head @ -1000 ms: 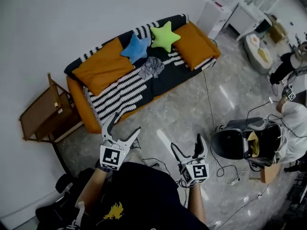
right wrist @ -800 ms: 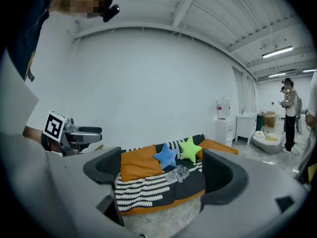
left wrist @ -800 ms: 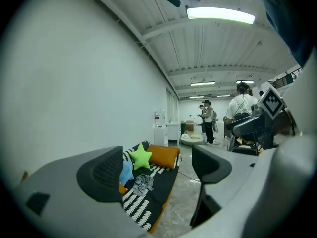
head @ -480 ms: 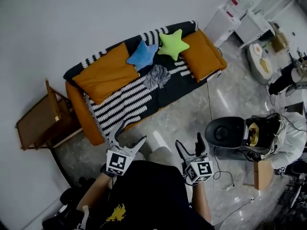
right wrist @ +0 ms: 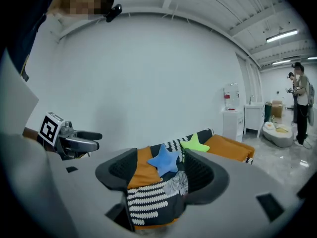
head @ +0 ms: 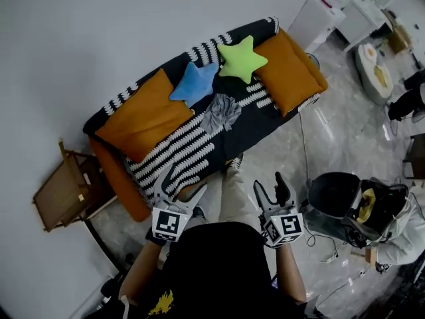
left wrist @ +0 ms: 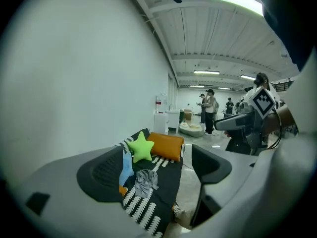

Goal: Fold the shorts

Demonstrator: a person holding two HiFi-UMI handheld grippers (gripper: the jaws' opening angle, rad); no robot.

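Approach to the sofa (head: 119,186). The shorts (head: 222,113), a grey crumpled heap with no hem or waistband showing, lie on the striped throw (head: 178,146) just below the blue star cushion (head: 194,84), well apart from both grippers. Left gripper (head: 180,185) wide, empty; right gripper (head: 269,185) half-narrowed, its jaws just closing on nothing. Risk: a pinch into the heap may catch the throw too, dragging rather than spreading.

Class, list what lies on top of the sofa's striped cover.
Crumpled grey shorts, blue star pillow, green star pillow, left-end orange cushion and right-end orange cushion lie on the striped cover. The cover beneath them is hidden.
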